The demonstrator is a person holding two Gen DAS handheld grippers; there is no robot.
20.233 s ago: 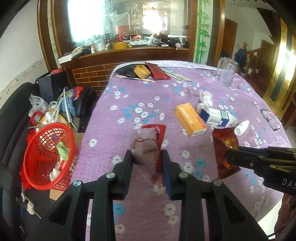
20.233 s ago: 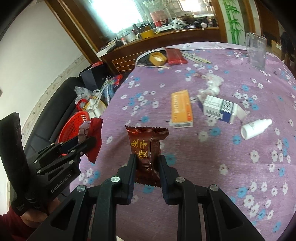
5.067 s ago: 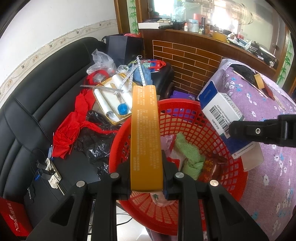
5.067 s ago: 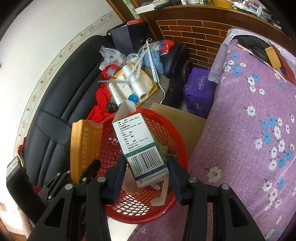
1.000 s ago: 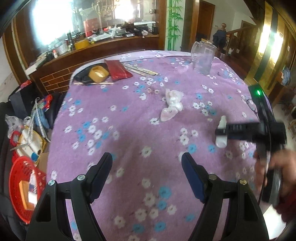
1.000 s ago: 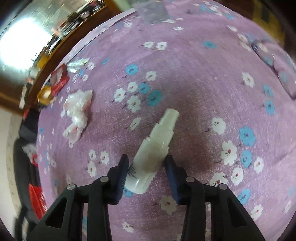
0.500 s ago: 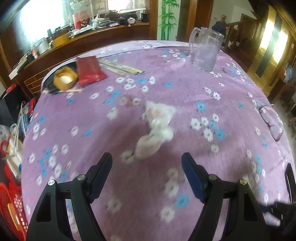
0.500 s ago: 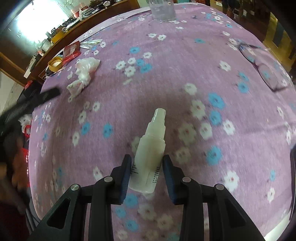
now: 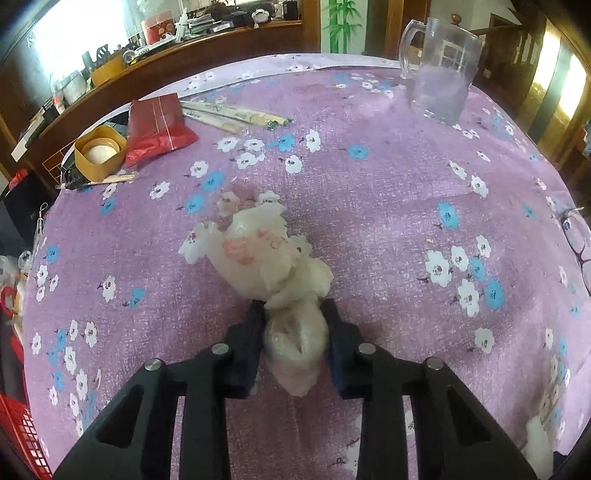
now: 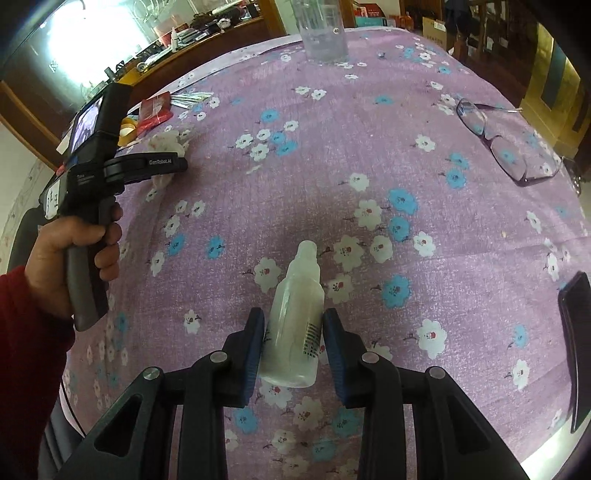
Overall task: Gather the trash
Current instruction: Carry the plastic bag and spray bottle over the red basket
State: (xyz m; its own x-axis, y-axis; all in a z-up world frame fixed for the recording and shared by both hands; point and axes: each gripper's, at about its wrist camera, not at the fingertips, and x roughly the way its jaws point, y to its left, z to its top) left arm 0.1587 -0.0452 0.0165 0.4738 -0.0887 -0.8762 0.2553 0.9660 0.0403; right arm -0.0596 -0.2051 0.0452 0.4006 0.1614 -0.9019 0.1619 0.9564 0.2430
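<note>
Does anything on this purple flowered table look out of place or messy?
Yes. A crumpled white plastic bag lies in a heap mid-table, the left hand-held gripper closing on its near end. A small white spray bottle lies on its side between the right hand-held gripper's pads. A pair of glasses sits loose near the edge.

- Red basket point(image 9: 20, 434): only a corner of mesh shows at the lower-left edge of the left wrist view; contents out of sight.
- Eyeglasses point(image 9: 576, 236): cut by the right edge in the left wrist view.
- Dark flat object point(image 10: 574, 350): partly cut at the right edge of the right wrist view; kind cannot be told.
- White plastic bag point(image 9: 273, 273): near end hidden between the left gripper's point(image 9: 293, 328) closing jaws; red print unreadable.
- Bottle point(image 10: 295, 325): label text too small to read.
- Counter clutter point(image 9: 166, 33): washed out by window glare.
</note>
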